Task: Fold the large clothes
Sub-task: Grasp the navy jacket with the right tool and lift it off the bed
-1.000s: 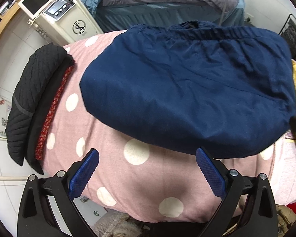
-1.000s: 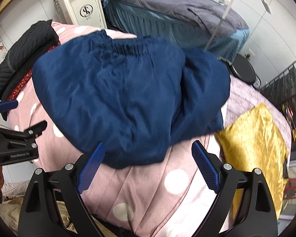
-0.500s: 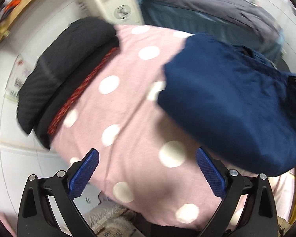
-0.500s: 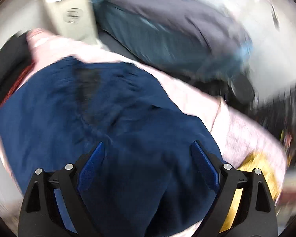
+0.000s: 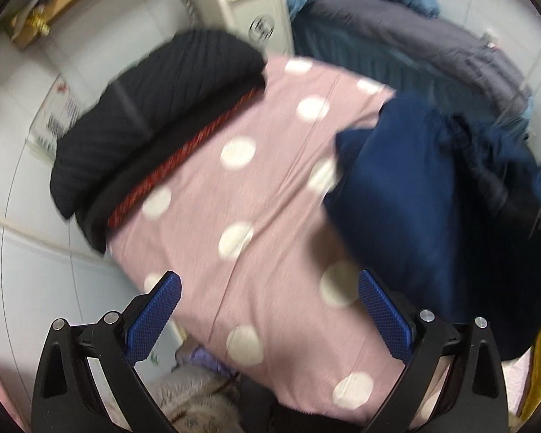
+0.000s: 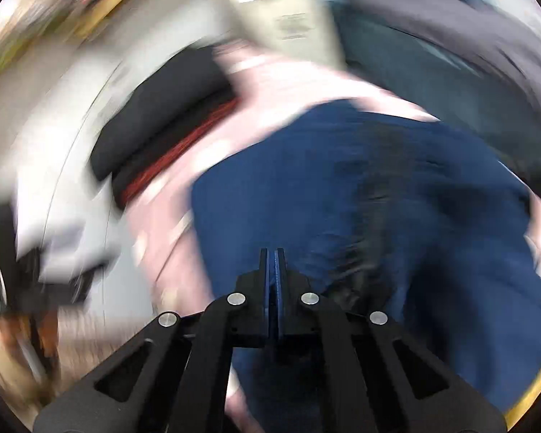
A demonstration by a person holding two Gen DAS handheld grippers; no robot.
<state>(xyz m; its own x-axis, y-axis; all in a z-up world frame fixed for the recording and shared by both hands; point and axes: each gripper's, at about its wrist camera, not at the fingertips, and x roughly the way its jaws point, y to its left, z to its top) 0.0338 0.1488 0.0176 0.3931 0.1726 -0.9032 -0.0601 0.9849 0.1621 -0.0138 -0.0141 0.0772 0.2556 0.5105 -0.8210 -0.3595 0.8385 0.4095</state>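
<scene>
Navy garment, soft, creased, ahead of right gripper; jaws pressed together, pinch unclear. Left gripper wide apart, empty, above dotted pink sheet.

The navy garment is thin matt cloth, creased and gathered along one edge. Beneath it the polka-dot cover is soft matt pink cotton-like fabric. The black sweater is ribbed knit (with a woven red trim below it). The left gripper is matt black plastic with textured blue rubbery pads and shiny metal rivets.
</scene>
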